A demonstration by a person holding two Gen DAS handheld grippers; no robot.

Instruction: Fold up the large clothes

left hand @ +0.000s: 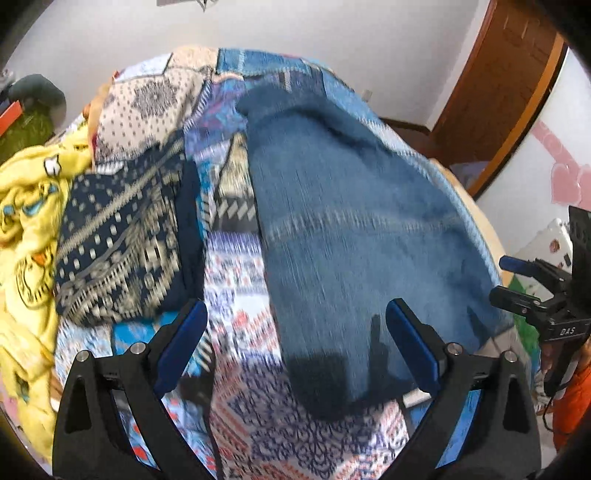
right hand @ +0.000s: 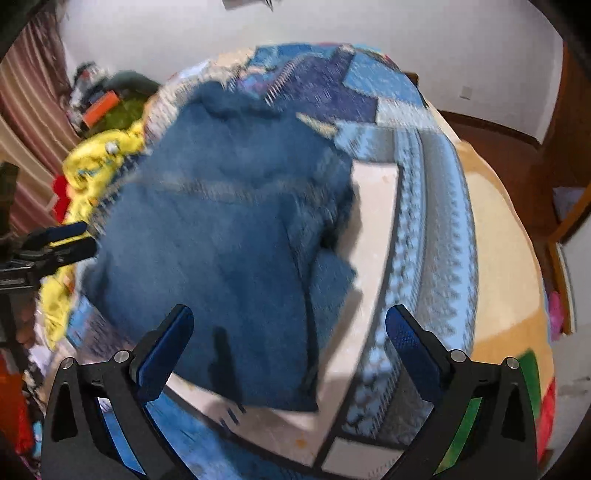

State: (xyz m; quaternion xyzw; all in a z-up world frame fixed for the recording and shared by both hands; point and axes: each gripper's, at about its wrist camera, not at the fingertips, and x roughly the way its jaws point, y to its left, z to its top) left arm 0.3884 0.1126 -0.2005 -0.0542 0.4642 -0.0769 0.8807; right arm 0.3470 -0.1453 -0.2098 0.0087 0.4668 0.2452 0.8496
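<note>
Jeans (left hand: pixel 354 229) lie on the bedspread (left hand: pixel 240 280), ahead of my spread left gripper (left hand: pixel 295 339). Folded garment (left hand: pixel 122 240) to their left; crumpled blanket (left hand: pixel 29 221) beyond that. Right gripper (right hand: pixel 291 343) hovers, seemingly above the jeans' near end.

A white wall (left hand: pixel 332 26) rises behind a bed spread with a patchwork cover (left hand: pixel 236 280) in blue, white and red. A brown wooden door frame (left hand: pixel 517 96) stands at the right, with dark skirting along the wall (right hand: pixel 491 125). Striped brown curtains (right hand: pixel 33 110) hang at the left. The light is even and soft.
</note>
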